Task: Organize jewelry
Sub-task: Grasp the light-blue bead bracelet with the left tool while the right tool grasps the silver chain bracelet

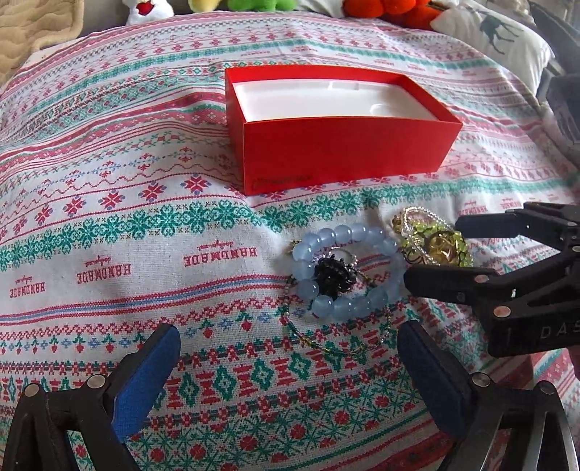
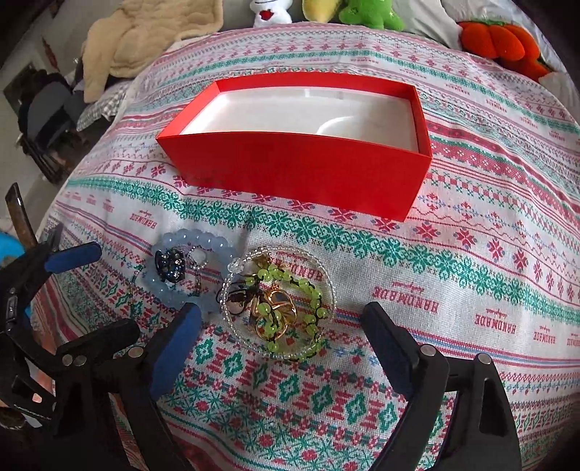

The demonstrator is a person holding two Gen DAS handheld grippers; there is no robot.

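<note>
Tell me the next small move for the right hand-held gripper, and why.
Probably ease the right hand-held gripper forward and down over the green bead bracelet. Its jaws are open and empty, that pile lies just ahead between them, and the red box holds no jewelry yet.

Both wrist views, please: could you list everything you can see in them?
box: one, red with white insert, nothing in it, mid-cloth.
blue bead bracelet: one, pale blue, before the box.
black ornament: one, inside that bracelet.
green bead bracelet: one, right of the blue one.
gold piece: one, among the green beads.
clear bead strand: one, ringing them.
tablecloth: one, red-green pattern.
plush toys: several, far edge.
left gripper: open.
right gripper: open.
</note>
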